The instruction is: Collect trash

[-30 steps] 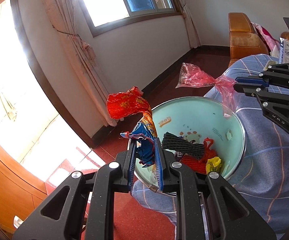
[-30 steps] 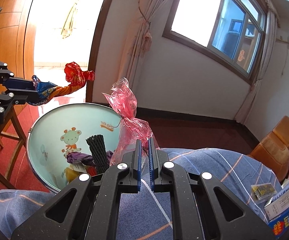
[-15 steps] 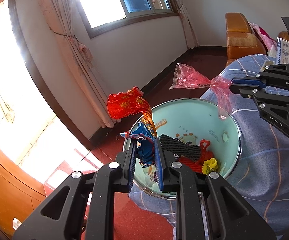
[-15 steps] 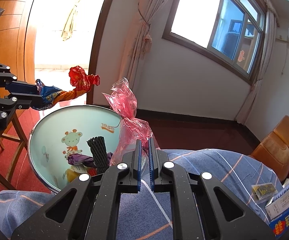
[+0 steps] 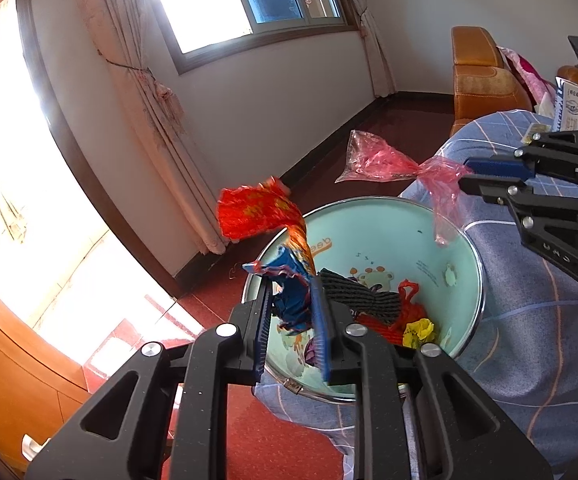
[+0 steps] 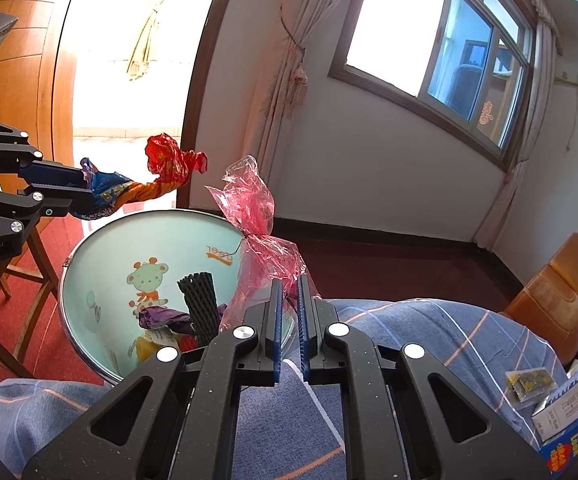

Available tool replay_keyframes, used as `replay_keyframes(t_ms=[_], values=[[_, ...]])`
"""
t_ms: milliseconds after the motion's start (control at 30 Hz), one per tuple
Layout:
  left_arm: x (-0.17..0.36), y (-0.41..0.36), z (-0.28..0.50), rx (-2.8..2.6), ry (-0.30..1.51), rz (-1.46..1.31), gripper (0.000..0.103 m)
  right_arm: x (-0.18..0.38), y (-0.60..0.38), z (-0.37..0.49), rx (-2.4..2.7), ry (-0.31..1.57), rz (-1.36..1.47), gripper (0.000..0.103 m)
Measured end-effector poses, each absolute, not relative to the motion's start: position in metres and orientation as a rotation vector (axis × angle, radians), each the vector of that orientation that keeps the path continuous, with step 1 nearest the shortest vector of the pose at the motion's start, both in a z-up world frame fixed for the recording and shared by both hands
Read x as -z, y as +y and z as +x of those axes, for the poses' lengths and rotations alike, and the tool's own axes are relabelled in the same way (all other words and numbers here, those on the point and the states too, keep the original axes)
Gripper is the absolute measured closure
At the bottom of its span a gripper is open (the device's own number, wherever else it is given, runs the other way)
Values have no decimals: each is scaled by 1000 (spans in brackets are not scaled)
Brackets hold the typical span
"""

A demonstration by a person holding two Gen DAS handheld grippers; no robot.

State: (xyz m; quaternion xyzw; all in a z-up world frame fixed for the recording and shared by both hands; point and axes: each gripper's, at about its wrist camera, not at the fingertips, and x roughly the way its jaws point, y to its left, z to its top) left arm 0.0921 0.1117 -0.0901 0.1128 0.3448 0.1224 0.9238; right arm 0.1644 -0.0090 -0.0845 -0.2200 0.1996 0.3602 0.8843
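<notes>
My left gripper (image 5: 293,280) is shut on a blue, orange and red snack wrapper (image 5: 265,220) and holds it over the near rim of a pale green bin (image 5: 393,228). The bin (image 6: 101,256) holds a black corrugated piece (image 6: 199,300), purple, red and yellow scraps. My right gripper (image 6: 289,284) is shut on a pink plastic bag (image 6: 253,216) and holds it above the bin's edge. The left gripper also shows in the right wrist view (image 6: 77,188), and the right gripper in the left wrist view (image 5: 465,176).
The bin stands beside a surface draped in blue checked cloth (image 6: 409,344). A small packet (image 6: 527,380) and a white and blue carton (image 6: 569,404) lie on the cloth. An orange sofa (image 5: 485,76) is behind it. A wooden stool (image 6: 17,280) stands on the red floor.
Both grippers have shifted slightly towards the bin with their loads. The red end of the wrapper has swung a little. Both stay shut.
</notes>
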Motion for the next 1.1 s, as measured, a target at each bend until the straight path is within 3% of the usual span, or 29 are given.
replay_keyframes(t_ms=[100, 133, 167, 200, 233, 333, 400, 467, 600, 733, 1100], values=[[91, 110, 93, -243, 709, 225, 73, 84, -10, 164, -757, 409, -455, 79], [92, 110, 93, -250, 707, 225, 62, 83, -10, 164, -755, 407, -453, 77], [91, 110, 93, -249, 701, 217, 55, 83, -10, 164, -753, 407, -450, 68], [91, 110, 92, -245, 700, 214, 54, 83, -12, 164, -749, 403, -445, 62], [90, 109, 92, -247, 700, 216, 54, 82, -13, 163, -749, 399, -440, 61], [89, 111, 90, -259, 685, 199, 35, 81, -15, 163, -731, 391, -433, 55], [86, 112, 89, -259, 677, 188, 34, 80, -18, 162, -715, 379, -423, 41], [81, 113, 86, -264, 654, 165, 23, 78, -25, 162, -683, 371, -403, 41], [65, 117, 79, -255, 600, 118, 22, 65, -47, 160, -597, 388, -319, 38], [48, 116, 70, -253, 536, 70, 12, 45, -73, 147, -530, 376, -219, 34], [32, 112, 61, -246, 481, 34, 6, 23, -98, 111, -406, 368, -130, 31]])
